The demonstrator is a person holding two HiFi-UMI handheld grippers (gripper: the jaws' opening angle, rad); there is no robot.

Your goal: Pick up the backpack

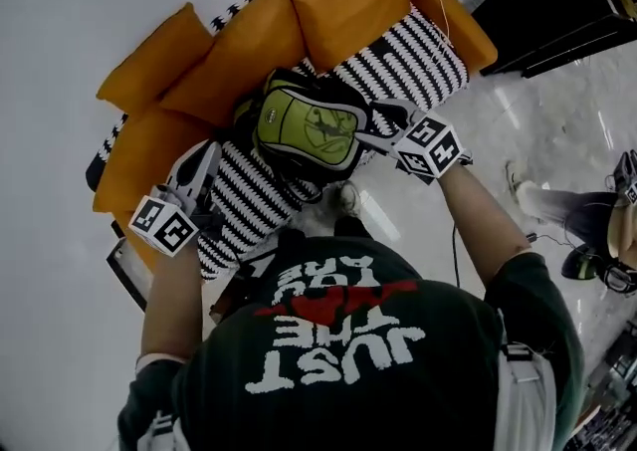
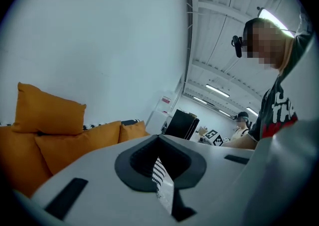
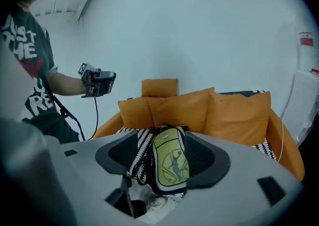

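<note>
At the centre of the head view, a green-and-black backpack point(image 1: 309, 130), lying on the black-and-white striped seat point(image 1: 423, 61) of a sofa, with orange cushions point(image 1: 244, 51) banked behind it toward the top of the frame. Just right of the backpack, the right gripper point(image 1: 378, 125), jaws spread wide and pointed at the bag's right edge. In the right gripper view, the bag framed between the two dark pads but not pinched by them; contact impossible to judge. At the lower left of the head view, the left gripper point(image 1: 202, 155), over the left part of the striped seat and apart from the backpack. Jaws there drawn together to a thin slit, only a sliver of striped fabric showing through, nothing gripped. Along the bottom, the person's dark green T-shirt point(image 1: 448, 379); at the right edge, a second person point(image 1: 587, 215) on the pale glossy floor point(image 1: 528, 111).
</note>
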